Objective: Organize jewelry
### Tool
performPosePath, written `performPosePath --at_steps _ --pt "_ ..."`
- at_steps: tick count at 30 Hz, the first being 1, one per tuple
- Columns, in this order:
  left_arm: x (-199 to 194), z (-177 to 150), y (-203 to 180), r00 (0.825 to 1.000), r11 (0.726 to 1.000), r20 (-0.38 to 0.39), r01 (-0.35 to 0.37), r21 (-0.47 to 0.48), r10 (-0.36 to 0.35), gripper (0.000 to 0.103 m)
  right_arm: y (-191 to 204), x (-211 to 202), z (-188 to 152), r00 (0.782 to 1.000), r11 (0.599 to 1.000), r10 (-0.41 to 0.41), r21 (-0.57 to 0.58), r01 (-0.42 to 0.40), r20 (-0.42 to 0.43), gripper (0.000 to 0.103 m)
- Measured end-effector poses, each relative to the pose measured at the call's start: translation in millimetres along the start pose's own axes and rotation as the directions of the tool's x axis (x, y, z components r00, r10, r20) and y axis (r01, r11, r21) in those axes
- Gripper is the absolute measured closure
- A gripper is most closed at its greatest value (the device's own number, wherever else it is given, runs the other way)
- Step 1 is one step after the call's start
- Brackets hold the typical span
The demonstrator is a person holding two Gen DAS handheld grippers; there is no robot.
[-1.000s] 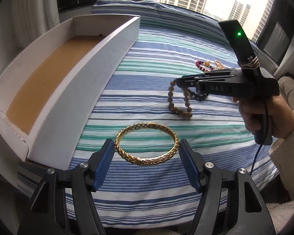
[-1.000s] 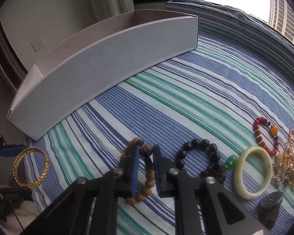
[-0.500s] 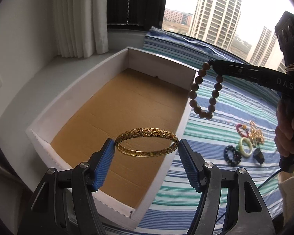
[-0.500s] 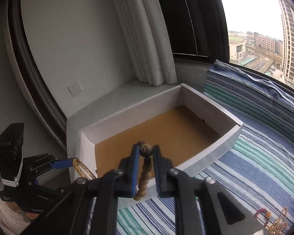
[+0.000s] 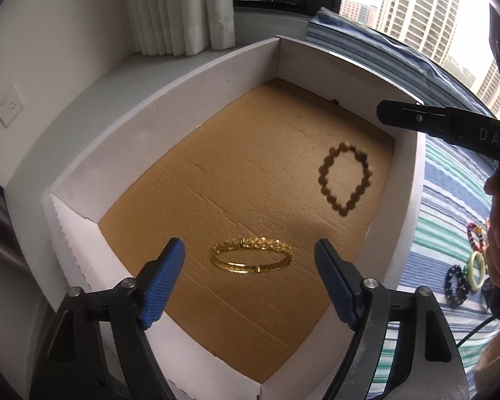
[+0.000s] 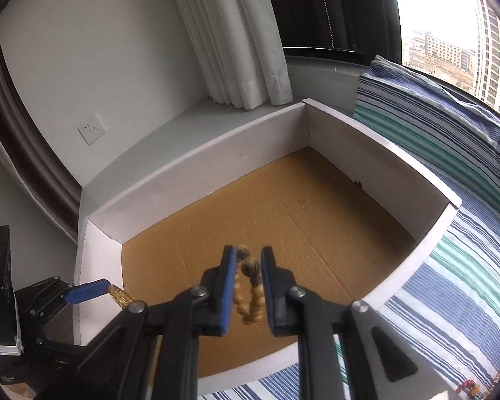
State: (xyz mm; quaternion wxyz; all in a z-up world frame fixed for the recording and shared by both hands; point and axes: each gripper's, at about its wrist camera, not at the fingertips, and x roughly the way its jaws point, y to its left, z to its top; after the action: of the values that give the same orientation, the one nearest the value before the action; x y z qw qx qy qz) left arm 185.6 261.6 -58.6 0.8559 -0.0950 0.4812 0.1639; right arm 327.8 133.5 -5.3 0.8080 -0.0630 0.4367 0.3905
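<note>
A white cardboard box (image 5: 170, 100) with a brown floor lies by the striped bed. My left gripper (image 5: 250, 276) is open over the box's near end. The gold bangle (image 5: 251, 255) is free between its blue fingers, apart from both, blurred, over the box floor. The wooden bead bracelet (image 5: 345, 175) is blurred in the air above the box floor, below my right gripper's tip. In the right wrist view my right gripper (image 6: 246, 286) stands over the box (image 6: 216, 146), jaws parted, with the beads (image 6: 248, 293) loose between the pads.
On the striped bedspread (image 5: 450, 220) to the right lie a jade bangle (image 5: 476, 270), a dark bead bracelet (image 5: 455, 283) and a red bead bracelet (image 5: 475, 233). A white curtain (image 6: 236, 33) and wall socket (image 6: 91, 129) are behind the box.
Both grippers moved from the bedspread to above the box. Both have opened; the gold bangle and the wooden bead bracelet have left their grips and are dropping toward the box floor.
</note>
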Motion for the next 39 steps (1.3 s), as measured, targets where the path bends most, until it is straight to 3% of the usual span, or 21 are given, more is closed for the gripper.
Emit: performPosePath --at_steps 2,7,12,14,17,19,29,39 --pt "1.1 -0.6 0.9 1.000 1.000 0.013 -0.020 -0.009 0.020 0.006 -5.1 -4.3 -1.8 1.000 1.000 -0.008 0.028 0.007 0.012 0.046" --pt "3.2 -3.7 -11.4 0.990 0.995 0.099 -0.100 0.004 0.099 0.006 -24.0 -32.7 -13.5 0.999 0.997 -0.009 0.074 0.005 0.053 0.046" --pt "12.9 -7.6 -44.0 0.985 0.988 0.107 -0.143 0.065 0.136 0.008 -45.8 -70.5 -45.8 0.995 0.992 0.008 0.122 -0.020 0.097 0.046" --pt "6.7 -15.0 -55.8 0.973 0.980 0.154 -0.184 0.081 0.170 0.008 -53.1 -86.4 -62.3 0.994 0.991 -0.016 0.137 0.001 0.106 0.046" --pt "-1.0 -24.7 -73.1 0.932 0.945 0.249 -0.301 0.132 0.262 0.008 -55.9 -110.9 -83.9 0.991 0.986 -0.054 0.163 0.033 0.126 0.046" --pt "-5.7 -29.8 -73.6 0.924 0.941 0.275 -0.310 0.137 0.265 0.008 -56.8 -127.2 -99.4 0.986 0.983 -0.086 0.172 0.061 0.142 0.046" --pt "-25.0 -57.1 -70.1 0.927 0.937 0.300 -0.290 0.197 0.224 0.008 -61.2 -182.2 -167.1 0.960 0.956 -0.210 0.244 0.162 0.187 0.046" --pt "-35.7 -66.3 -71.1 0.950 0.951 0.274 -0.216 0.220 0.153 0.007 -49.5 -204.7 -206.9 0.947 0.944 -0.265 0.247 0.218 0.180 0.046"
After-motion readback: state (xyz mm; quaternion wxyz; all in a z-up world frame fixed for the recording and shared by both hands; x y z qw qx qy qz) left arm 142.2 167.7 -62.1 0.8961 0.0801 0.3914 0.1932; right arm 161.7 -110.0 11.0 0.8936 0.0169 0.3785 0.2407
